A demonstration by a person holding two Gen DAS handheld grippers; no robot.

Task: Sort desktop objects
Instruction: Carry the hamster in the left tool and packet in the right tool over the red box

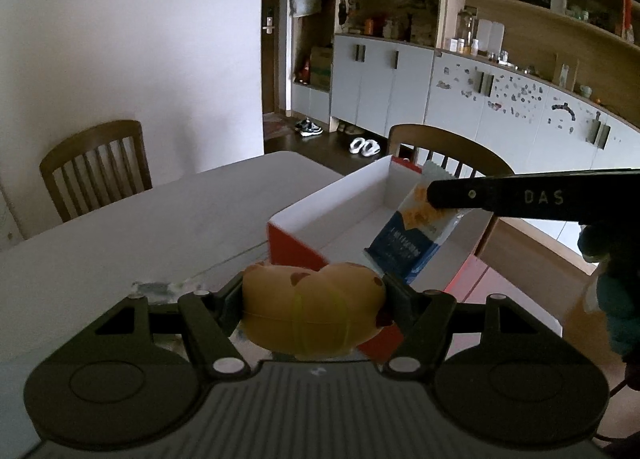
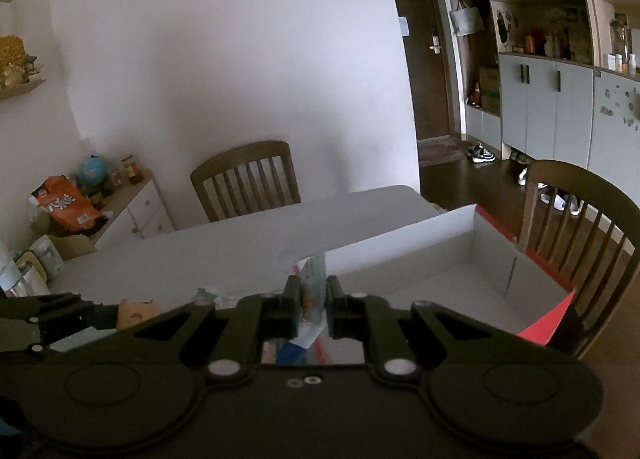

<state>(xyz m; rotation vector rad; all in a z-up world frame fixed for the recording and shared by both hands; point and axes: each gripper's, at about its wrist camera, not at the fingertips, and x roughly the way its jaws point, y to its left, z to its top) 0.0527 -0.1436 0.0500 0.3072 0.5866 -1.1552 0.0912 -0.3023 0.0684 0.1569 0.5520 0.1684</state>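
My left gripper (image 1: 314,295) is shut on a rounded yellow toy (image 1: 312,315) with brown spots and a band around it, held just short of the box's near corner. The box (image 1: 344,203), red outside and white inside, lies open on the white table (image 1: 140,227). My right gripper (image 1: 436,195) reaches in from the right and holds a blue and white snack packet (image 1: 412,235) over the box. In the right wrist view the right gripper (image 2: 313,285) is shut on the packet (image 2: 316,279) above the box (image 2: 440,255). The left gripper (image 2: 96,313) with the toy (image 2: 136,313) is at lower left.
One wooden chair (image 1: 96,167) stands at the far side of the table, another (image 2: 580,219) behind the box. A low side cabinet (image 2: 132,211) with bags and jars is at the left. Wall cupboards (image 1: 400,75) and shoes on the floor lie beyond.
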